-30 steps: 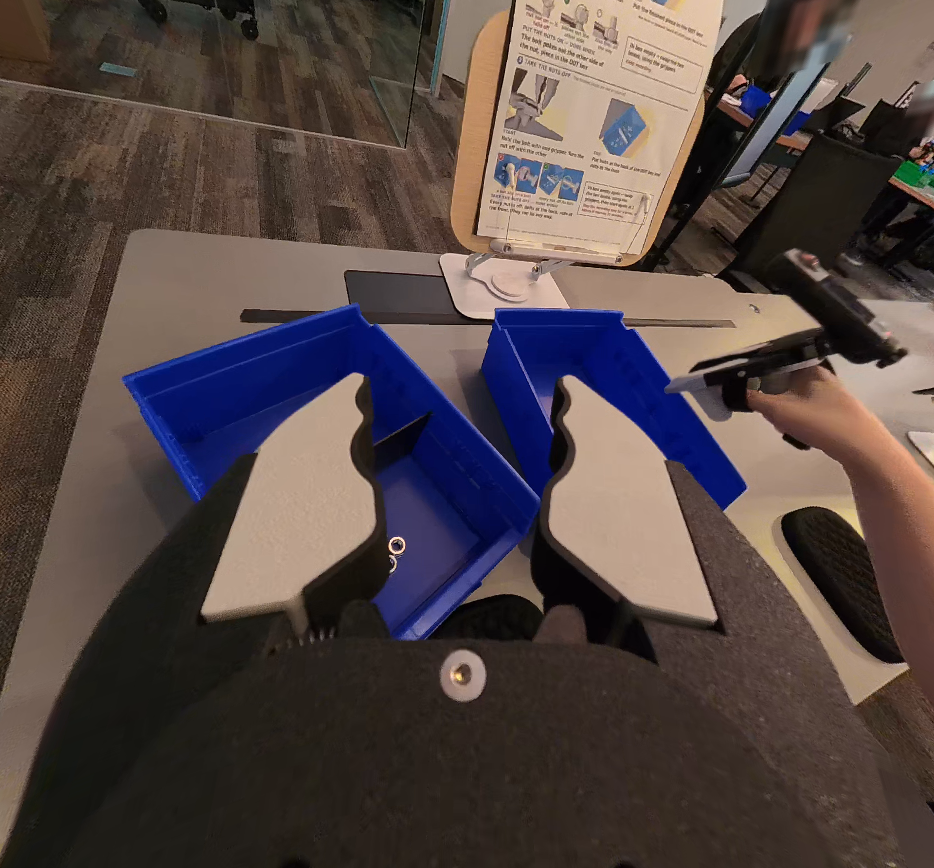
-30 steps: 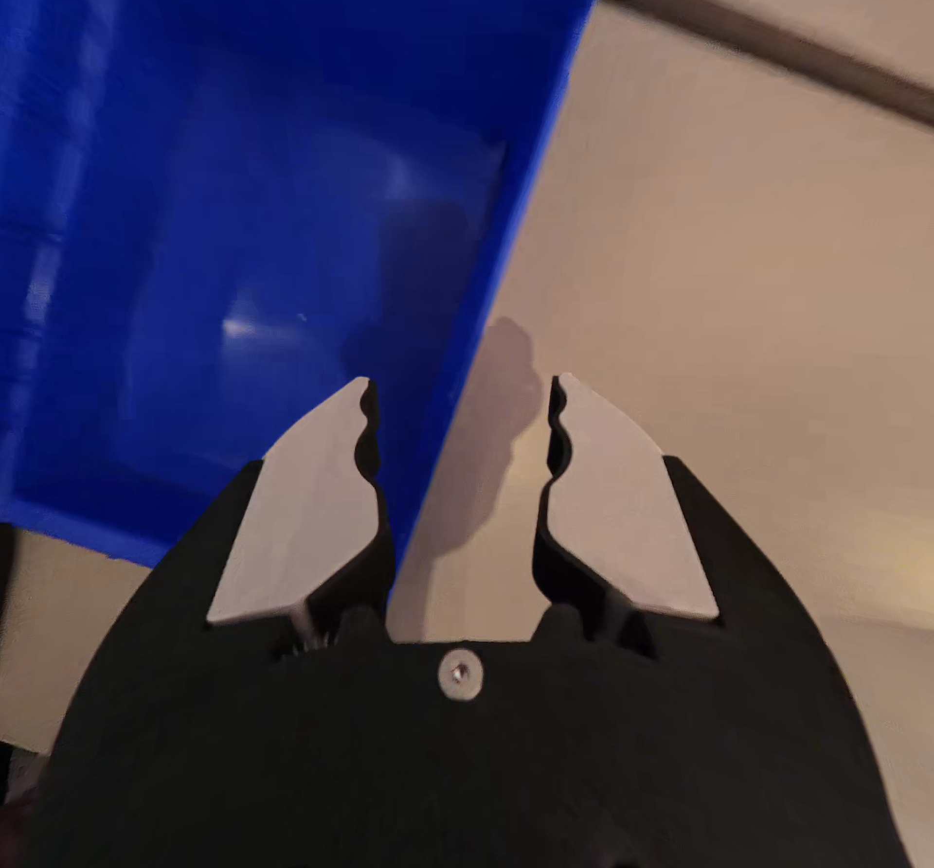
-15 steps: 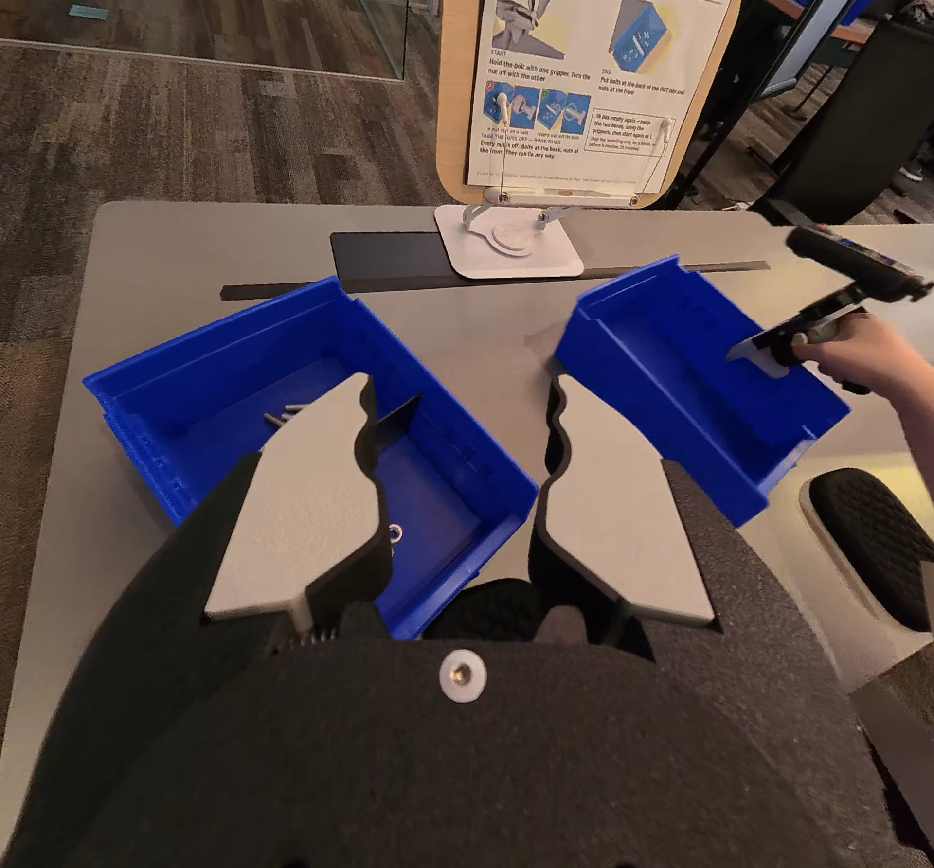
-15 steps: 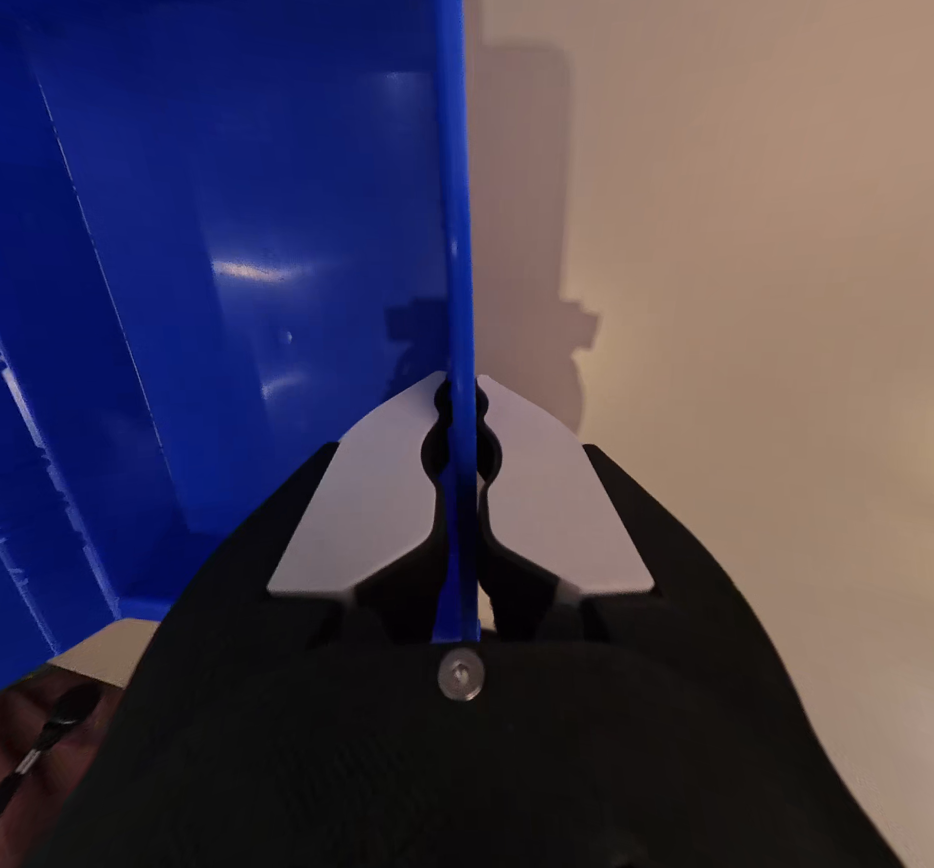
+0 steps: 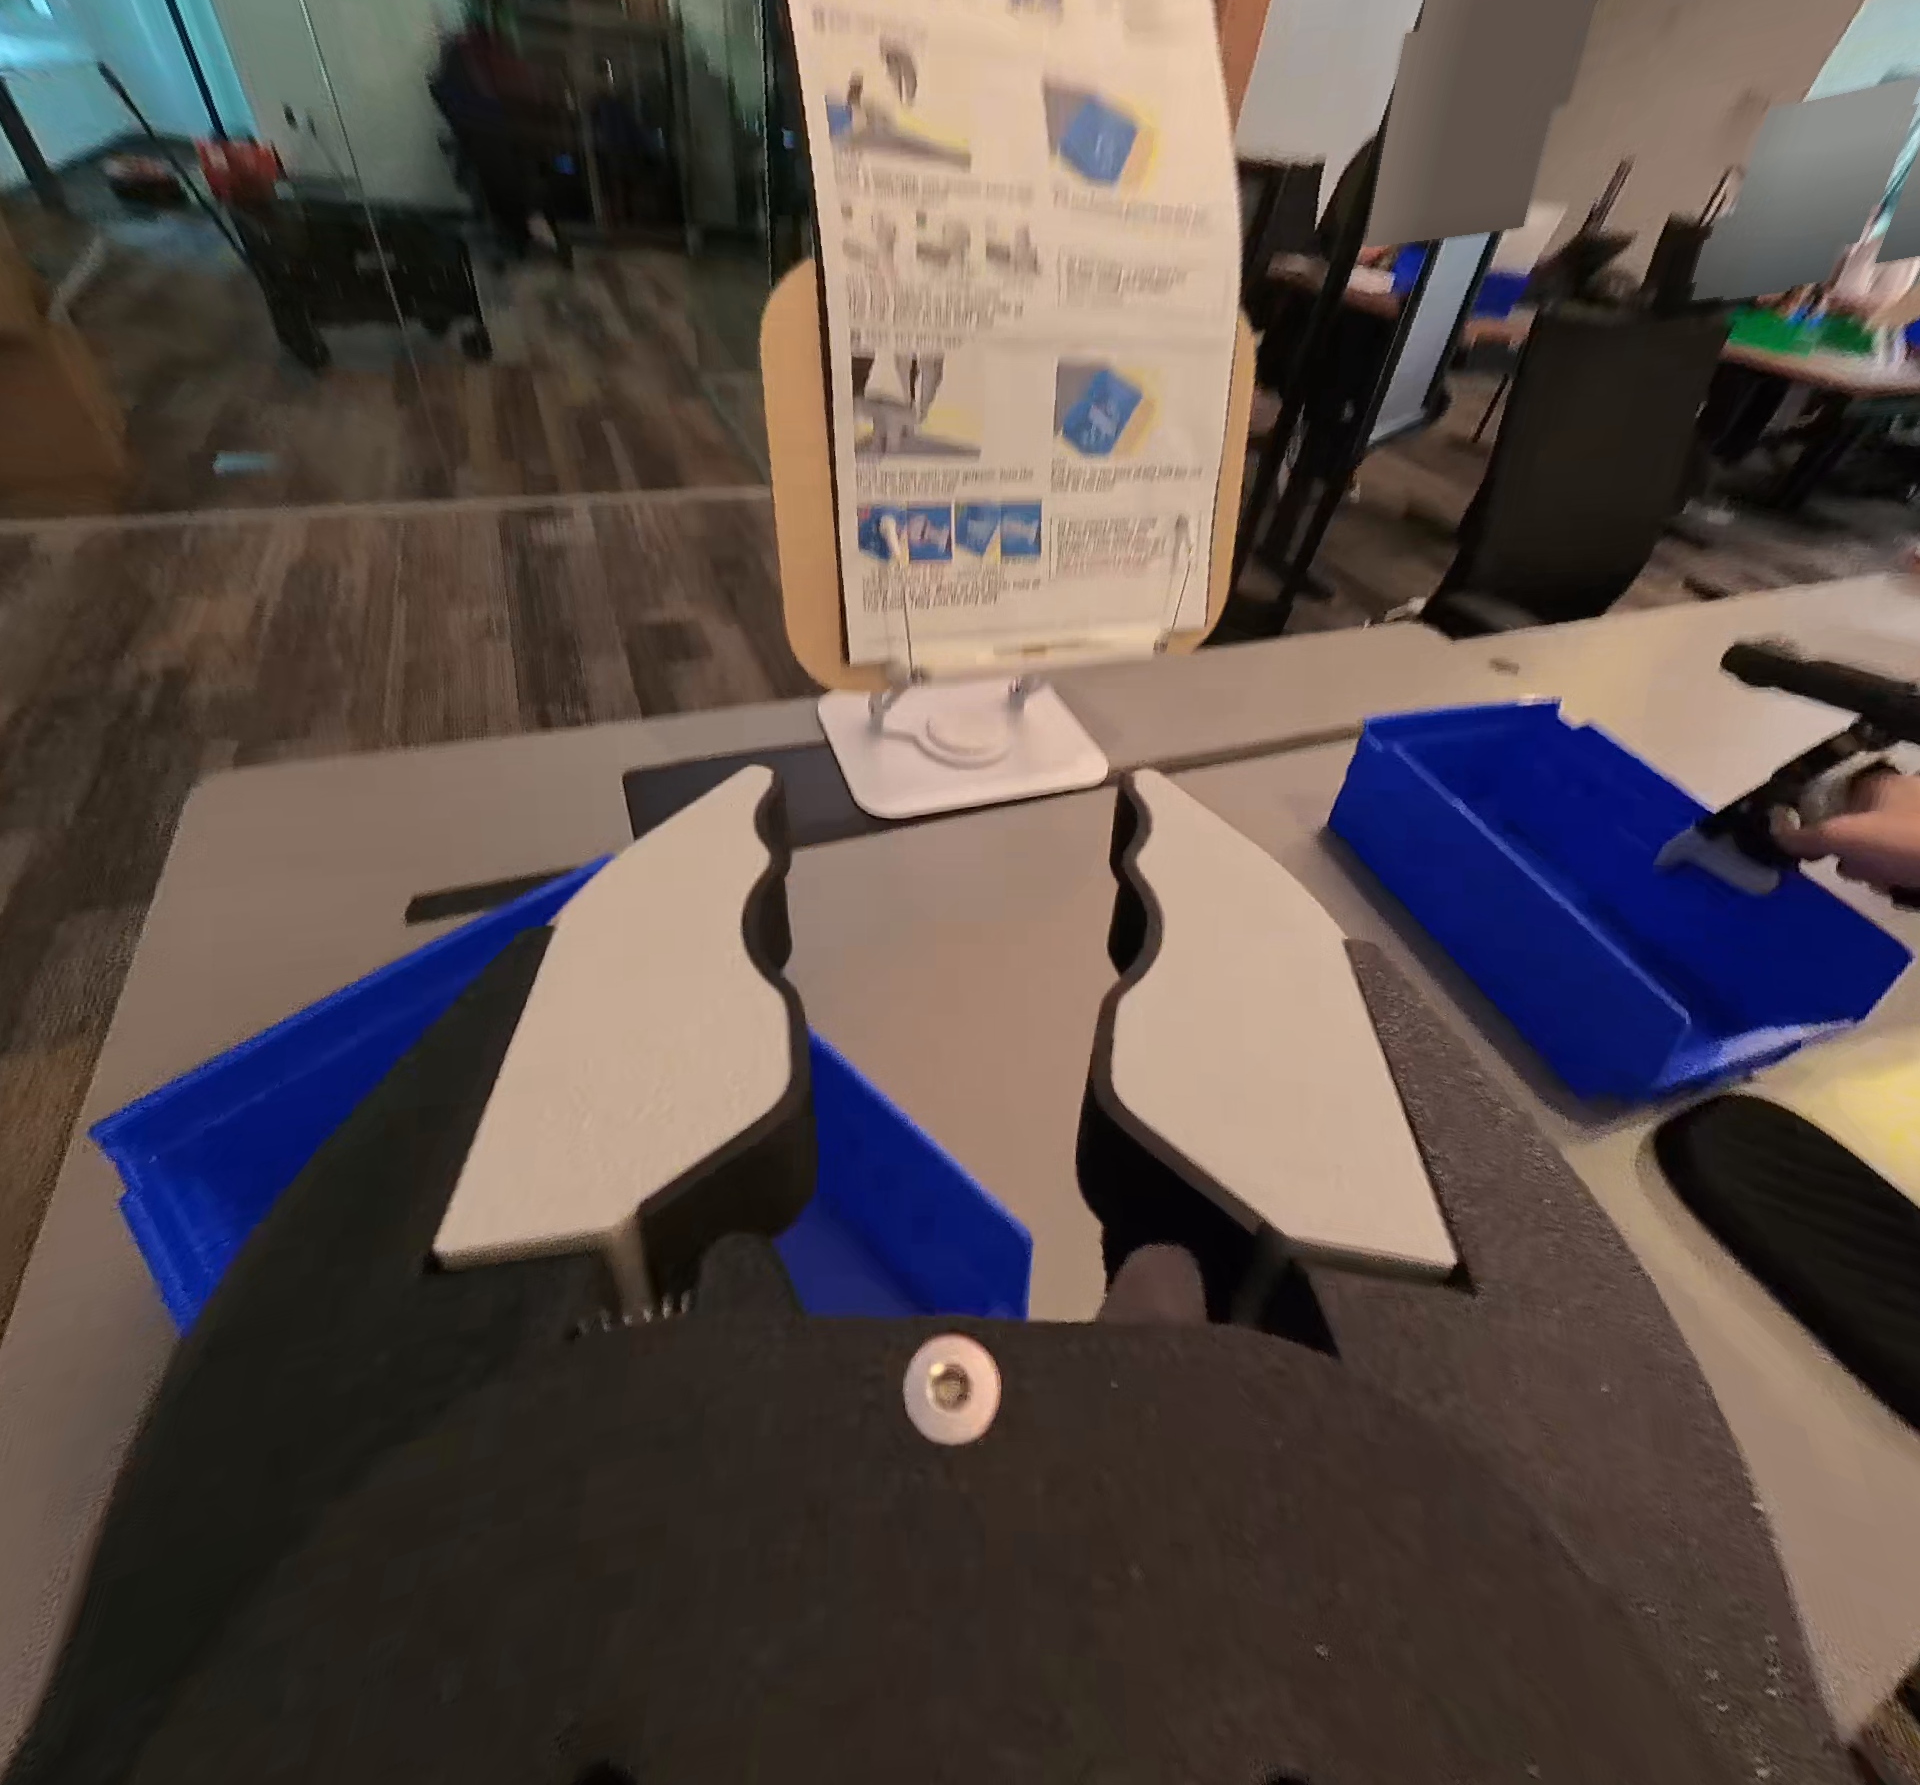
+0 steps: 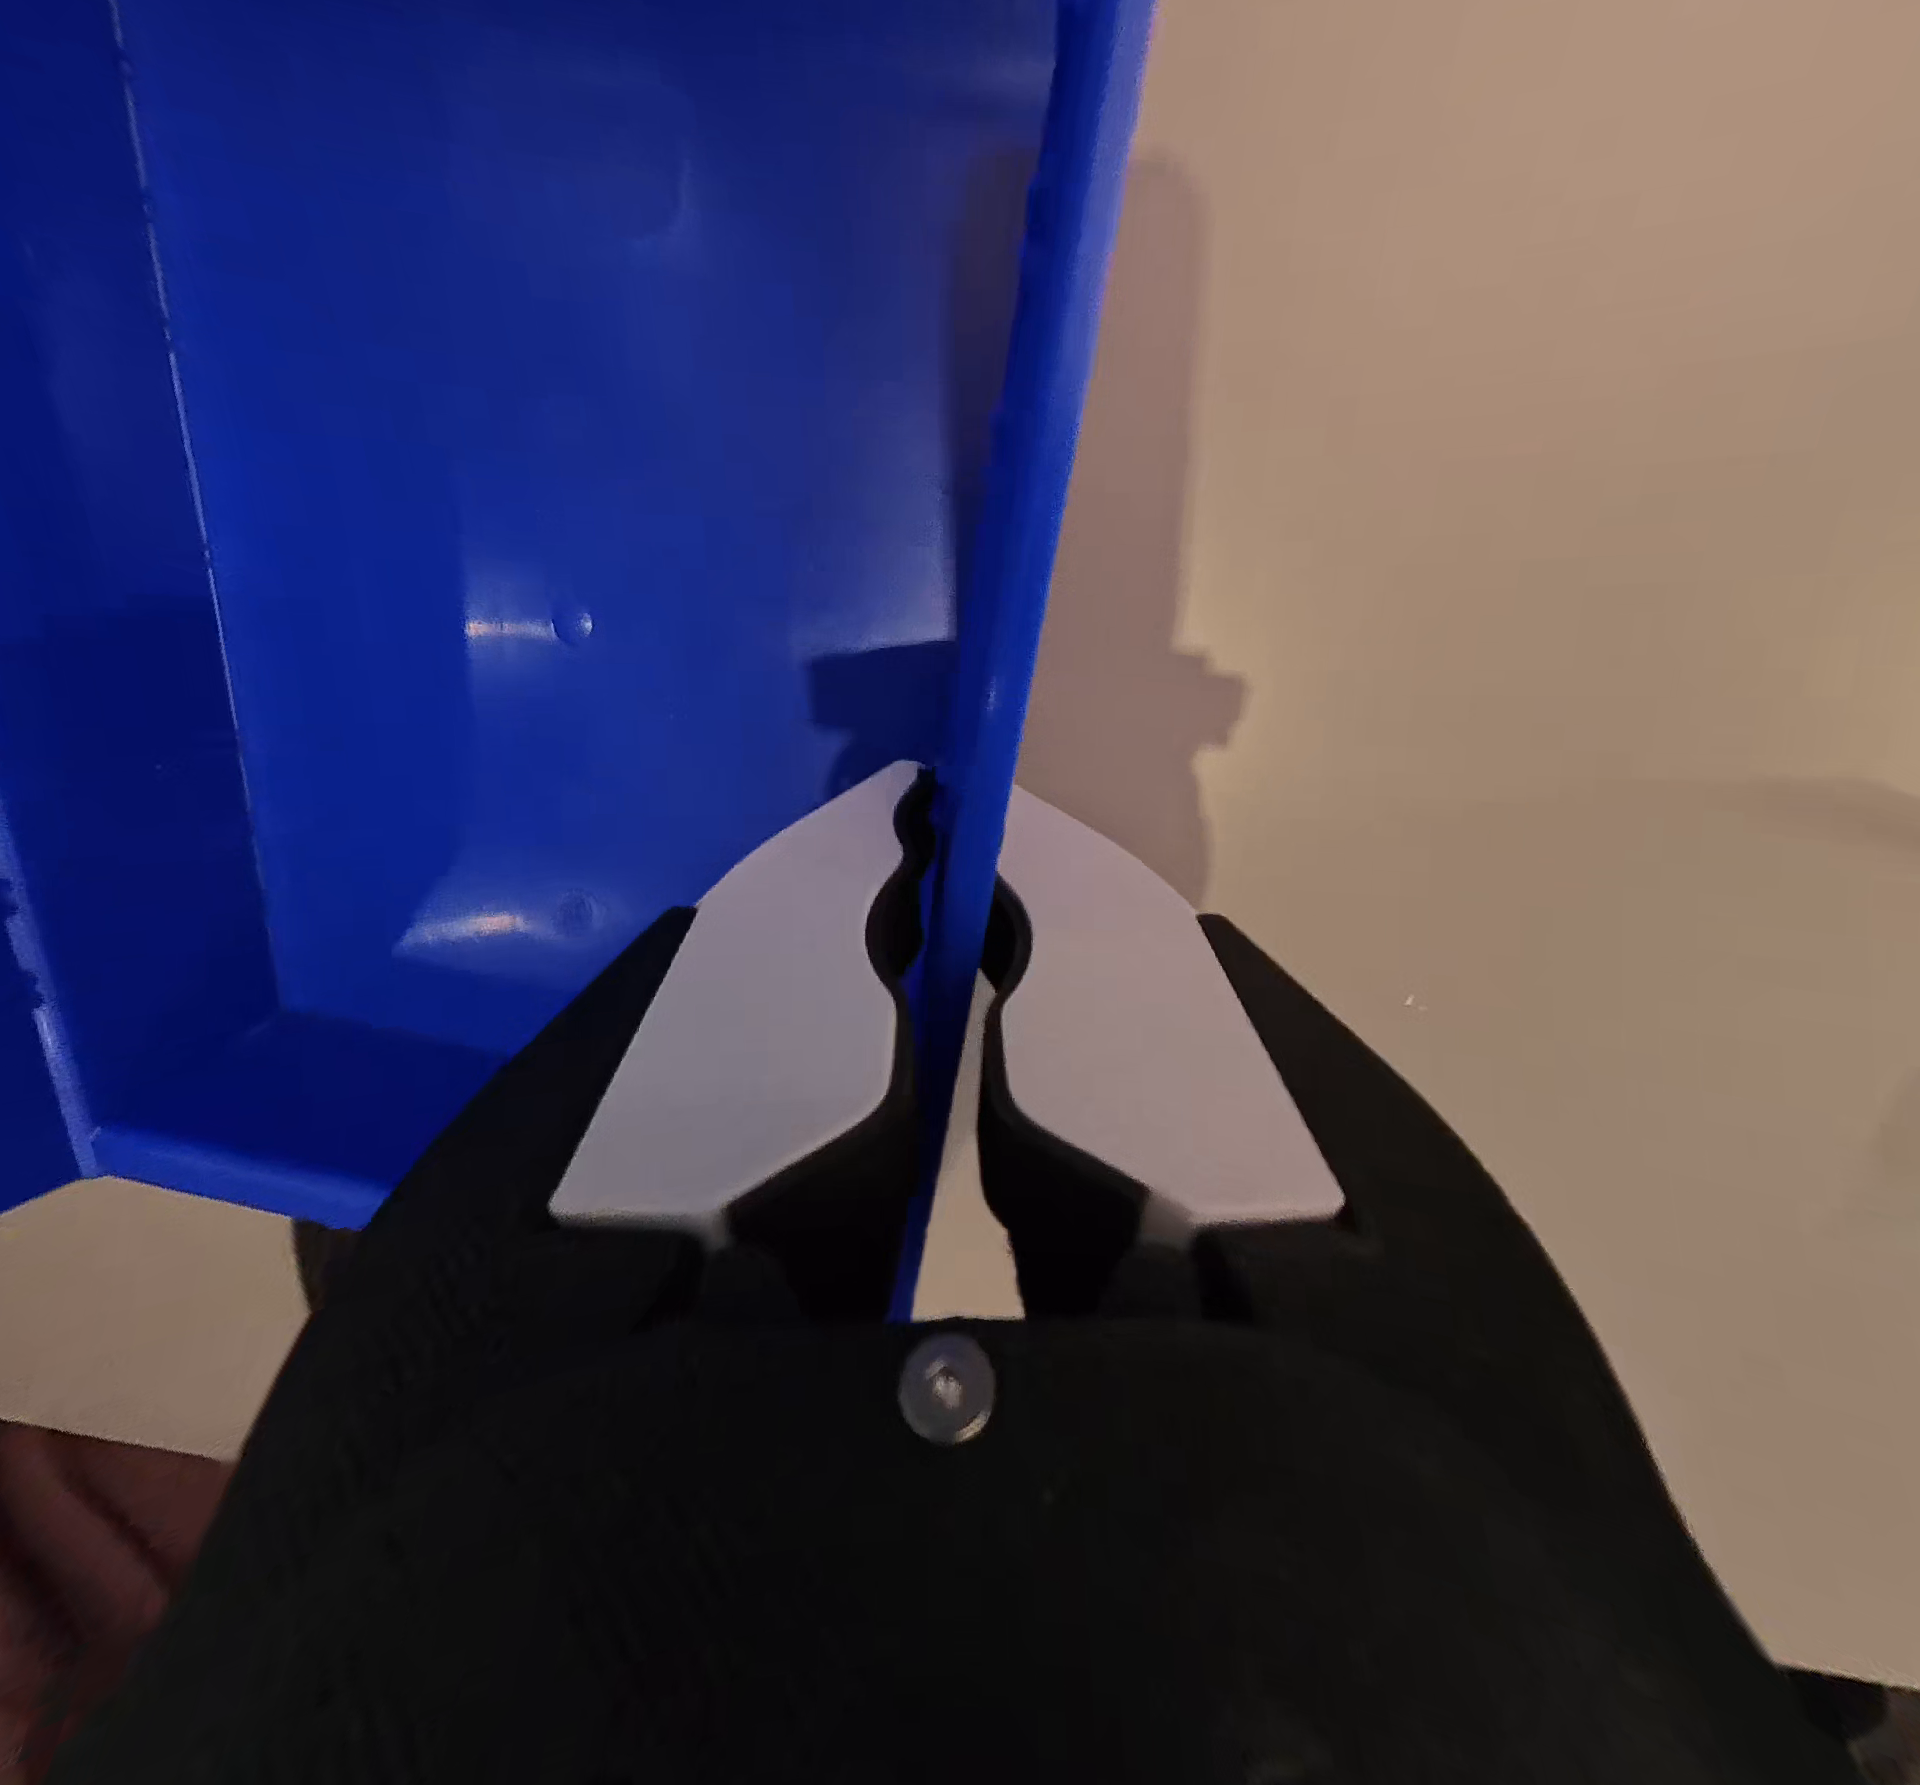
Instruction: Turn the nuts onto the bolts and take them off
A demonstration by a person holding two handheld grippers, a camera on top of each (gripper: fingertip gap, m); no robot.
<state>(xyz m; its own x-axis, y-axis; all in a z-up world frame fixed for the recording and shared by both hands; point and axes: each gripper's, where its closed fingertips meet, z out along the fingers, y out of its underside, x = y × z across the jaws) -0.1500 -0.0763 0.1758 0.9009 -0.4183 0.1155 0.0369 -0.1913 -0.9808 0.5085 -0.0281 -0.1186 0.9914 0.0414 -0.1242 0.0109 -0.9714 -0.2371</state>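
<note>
Nuts and bolts cannot be made out: the left gripper (image 5: 945, 925), its fingers spread wide over bare table (image 5: 312, 821), hides most of the near blue bin (image 5: 904, 1205) just below it. Two blue bins show in all. The right gripper (image 6: 961, 862) is clamped on the side wall of the far blue bin (image 6: 582, 333), whose visible floor is bare. The instruction sheet (image 5: 1023, 281) straight ahead is blurred.

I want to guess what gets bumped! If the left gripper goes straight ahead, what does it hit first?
Probably the bare table: the open left gripper points over it. Beyond stands the white sign stand. Depth is hard to judge, so it might reach the stand first.
</note>
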